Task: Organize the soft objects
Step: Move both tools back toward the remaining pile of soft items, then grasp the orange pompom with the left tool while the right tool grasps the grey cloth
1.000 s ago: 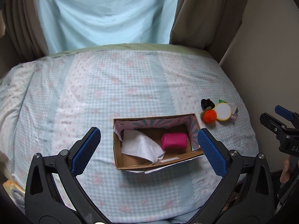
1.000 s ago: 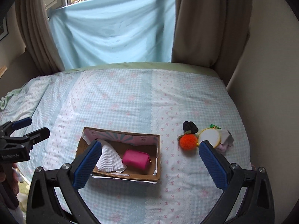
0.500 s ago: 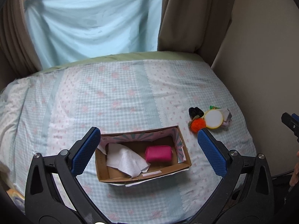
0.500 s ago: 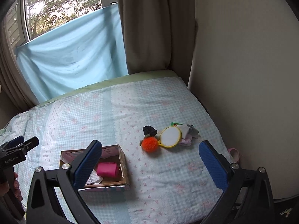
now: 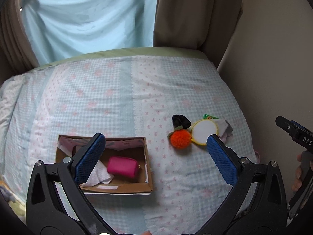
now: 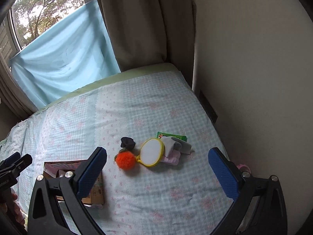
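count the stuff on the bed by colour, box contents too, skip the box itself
Pink: 2, pouch in the box, cloth
White: 1, tissue
Orange: 1, pompom
Black: 1, scrunchie
Yellow-rimmed: 1, mirror
Grey: 1, cloth
Green: 1, packet
Total: 8

Soft daylight from window [image 6: 39,19]; dim corners, fisheye bending, edges perhaps slightly blurred.

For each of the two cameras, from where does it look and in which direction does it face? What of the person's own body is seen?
Left wrist: sits behind the open left gripper, looks down the bed at the cardboard box; the right gripper shows at the right edge, with fingers on its handle.
Right wrist: sits behind the open right gripper, faces the orange pompom and yellow mirror; the left gripper shows at the left edge.
Shared: box, pompom, mirror, black scrunchie.
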`<state>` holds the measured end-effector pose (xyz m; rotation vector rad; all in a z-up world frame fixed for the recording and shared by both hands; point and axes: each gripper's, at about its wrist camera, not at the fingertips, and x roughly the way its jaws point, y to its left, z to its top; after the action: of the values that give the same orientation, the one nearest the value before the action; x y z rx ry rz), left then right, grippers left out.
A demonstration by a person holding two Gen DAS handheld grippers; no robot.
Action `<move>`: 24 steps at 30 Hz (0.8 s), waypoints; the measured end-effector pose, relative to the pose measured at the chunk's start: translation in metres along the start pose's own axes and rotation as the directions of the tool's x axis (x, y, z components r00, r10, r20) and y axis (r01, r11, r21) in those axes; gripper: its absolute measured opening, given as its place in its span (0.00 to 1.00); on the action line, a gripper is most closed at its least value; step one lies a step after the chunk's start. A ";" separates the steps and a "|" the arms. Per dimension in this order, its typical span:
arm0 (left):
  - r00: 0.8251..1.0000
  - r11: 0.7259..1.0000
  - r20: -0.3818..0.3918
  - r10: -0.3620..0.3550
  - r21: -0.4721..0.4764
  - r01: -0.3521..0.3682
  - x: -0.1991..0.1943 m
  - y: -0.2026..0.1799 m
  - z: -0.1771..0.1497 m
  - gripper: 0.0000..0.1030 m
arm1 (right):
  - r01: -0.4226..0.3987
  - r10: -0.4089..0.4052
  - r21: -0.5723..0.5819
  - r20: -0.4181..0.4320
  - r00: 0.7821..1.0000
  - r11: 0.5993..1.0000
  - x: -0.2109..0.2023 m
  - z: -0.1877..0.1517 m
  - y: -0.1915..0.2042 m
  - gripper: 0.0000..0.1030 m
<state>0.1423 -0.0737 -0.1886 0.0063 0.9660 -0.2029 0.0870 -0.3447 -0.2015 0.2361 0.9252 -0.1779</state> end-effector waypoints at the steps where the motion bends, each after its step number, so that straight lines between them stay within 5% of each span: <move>1: 1.000 1.000 -0.013 0.005 -0.002 -0.005 0.010 -0.009 -0.001 1.00 | -0.006 0.006 0.002 -0.018 1.000 1.000 0.012 0.001 -0.008 1.00; 11: 0.989 0.998 -0.145 -0.013 -0.060 0.005 0.124 -0.056 -0.023 1.00 | -0.048 0.060 0.093 -0.130 0.990 0.995 0.119 0.002 -0.056 1.00; 24: 0.973 0.993 -0.228 -0.036 -0.115 0.010 0.287 -0.065 -0.064 1.00 | -0.042 0.085 0.224 -0.185 0.979 0.974 0.266 -0.025 -0.082 1.00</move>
<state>0.2367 -0.1801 -0.4545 -0.0869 1.2083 -0.1711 0.2039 -0.4301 -0.4410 0.4937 1.0907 -0.2000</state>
